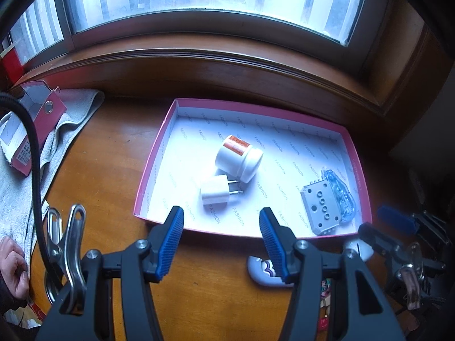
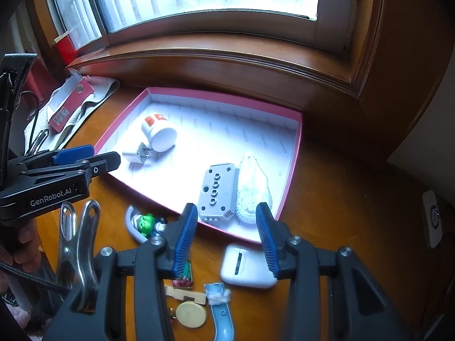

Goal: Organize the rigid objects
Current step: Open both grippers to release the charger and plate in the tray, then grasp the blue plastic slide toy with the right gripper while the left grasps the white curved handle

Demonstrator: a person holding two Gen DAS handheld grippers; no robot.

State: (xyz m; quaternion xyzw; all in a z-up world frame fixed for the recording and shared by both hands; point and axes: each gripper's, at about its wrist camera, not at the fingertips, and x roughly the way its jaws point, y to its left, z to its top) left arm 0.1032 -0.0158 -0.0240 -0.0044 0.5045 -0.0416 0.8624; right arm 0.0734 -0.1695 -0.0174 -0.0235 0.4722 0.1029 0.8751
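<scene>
Box lining (image 1: 284, 153) reads "FASHION"; left tongs (image 2: 85, 160) "GenRobot.AI".

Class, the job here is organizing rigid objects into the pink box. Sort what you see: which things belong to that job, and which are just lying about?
Belongs to the job:
pink box
white jar
charger plug
grey block
clear tape dispenser
white case
green figure

Lying about:
grey towel
red carton
window sill

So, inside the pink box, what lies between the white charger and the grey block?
Only bare printed box floor lies between the white charger and the grey block, as the left wrist view shows.
</scene>
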